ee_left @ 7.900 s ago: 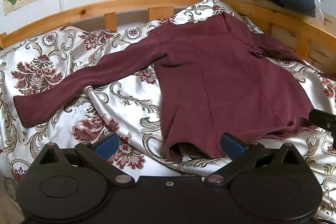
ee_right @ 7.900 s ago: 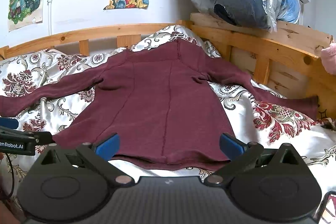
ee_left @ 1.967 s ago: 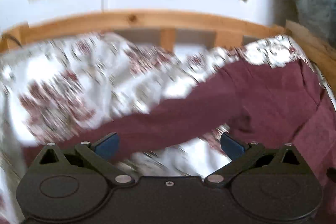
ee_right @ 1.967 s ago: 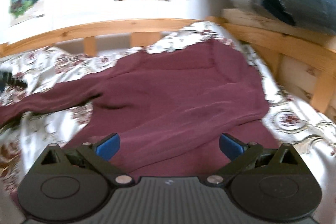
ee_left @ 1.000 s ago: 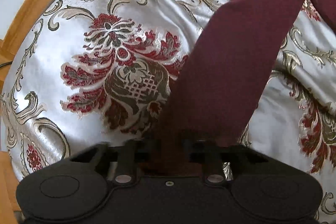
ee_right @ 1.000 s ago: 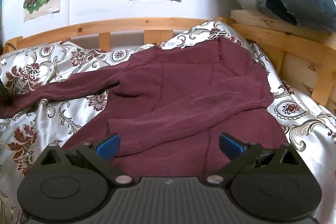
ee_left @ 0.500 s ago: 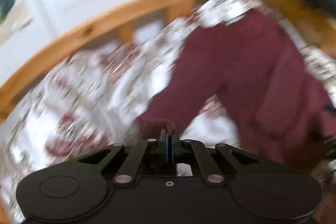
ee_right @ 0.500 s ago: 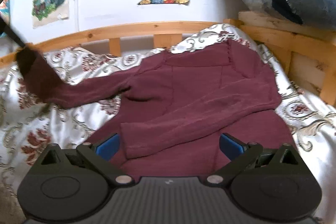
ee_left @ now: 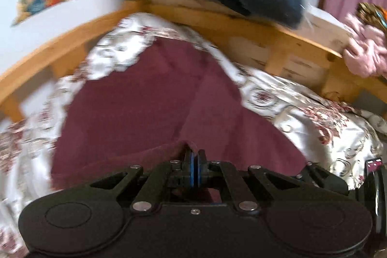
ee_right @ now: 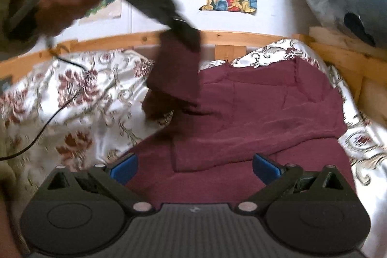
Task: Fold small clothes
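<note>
Maroon sweater (ee_right: 266,113) lies flat, one sleeve (ee_right: 176,71) lifted.

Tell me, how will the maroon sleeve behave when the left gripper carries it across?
Probably floppy: the sleeve hangs limp from the shut left gripper. It likely drapes flat when released, as the other sleeve lies on the sweater.

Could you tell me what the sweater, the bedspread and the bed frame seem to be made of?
Sweater: soft matte maroon knit, probably; it drapes limply from the shut left claw and shows a faint nap.
Bedspread: satin-like woven fabric, glossy highlights, floral pattern.
Bed frame: light wood, visible knots and grain, seemingly unpainted.
</note>
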A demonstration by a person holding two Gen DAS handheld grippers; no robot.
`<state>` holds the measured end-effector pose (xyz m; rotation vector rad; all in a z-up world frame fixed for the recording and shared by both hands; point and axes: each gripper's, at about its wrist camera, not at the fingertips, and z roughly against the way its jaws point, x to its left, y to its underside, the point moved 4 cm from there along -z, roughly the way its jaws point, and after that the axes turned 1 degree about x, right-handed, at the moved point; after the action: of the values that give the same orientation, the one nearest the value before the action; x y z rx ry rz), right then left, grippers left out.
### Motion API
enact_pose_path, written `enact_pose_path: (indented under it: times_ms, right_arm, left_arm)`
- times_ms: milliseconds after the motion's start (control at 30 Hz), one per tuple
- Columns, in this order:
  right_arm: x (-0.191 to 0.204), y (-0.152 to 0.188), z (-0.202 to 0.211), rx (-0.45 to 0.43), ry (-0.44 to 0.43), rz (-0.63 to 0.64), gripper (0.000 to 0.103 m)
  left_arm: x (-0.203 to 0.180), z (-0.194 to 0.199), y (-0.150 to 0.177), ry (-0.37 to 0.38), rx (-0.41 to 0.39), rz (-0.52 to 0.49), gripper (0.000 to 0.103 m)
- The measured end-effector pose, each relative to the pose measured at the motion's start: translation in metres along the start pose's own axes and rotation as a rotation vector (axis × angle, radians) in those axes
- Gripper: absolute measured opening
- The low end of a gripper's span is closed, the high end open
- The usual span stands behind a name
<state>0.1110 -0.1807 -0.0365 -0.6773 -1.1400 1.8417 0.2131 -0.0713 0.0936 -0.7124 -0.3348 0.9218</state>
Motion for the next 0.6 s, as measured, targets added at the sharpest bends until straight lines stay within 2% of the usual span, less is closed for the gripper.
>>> enact_pose_path:
  times_ms: [167, 367, 433, 500, 533, 600]
  right_arm:
    - [-0.008, 0.012, 0.003, 0.024, 0.035, -0.016, 0.103]
    - [-0.023, 0.027, 0.004, 0.071, 0.073, -0.071, 0.103]
    - [-0.027, 0.03, 0.003, 0.084, 0.078, -0.086, 0.103]
    - [-0.03, 0.032, 0.001, 0.094, 0.085, -0.099, 0.103]
    - [-0.032, 0.032, -0.001, 0.1, 0.089, -0.106, 0.103]
    - [-0.034, 0.032, -0.005, 0.113, 0.096, -0.127, 0.103]
  left_arm:
    - [-0.034, -0.058, -0.007, 0.072, 0.052, -0.046, 0.002]
    - [-0.058, -0.108, 0.002, 0.103, 0.089, -0.072, 0.005]
    - [-0.059, -0.115, 0.004, 0.117, 0.096, -0.057, 0.014]
    - [-0.054, -0.115, 0.006, 0.129, 0.091, -0.026, 0.035]
    - [-0.051, -0.114, 0.007, 0.135, 0.087, -0.011, 0.04]
    - [-0.041, -0.107, 0.008, 0.14, 0.068, 0.02, 0.056]
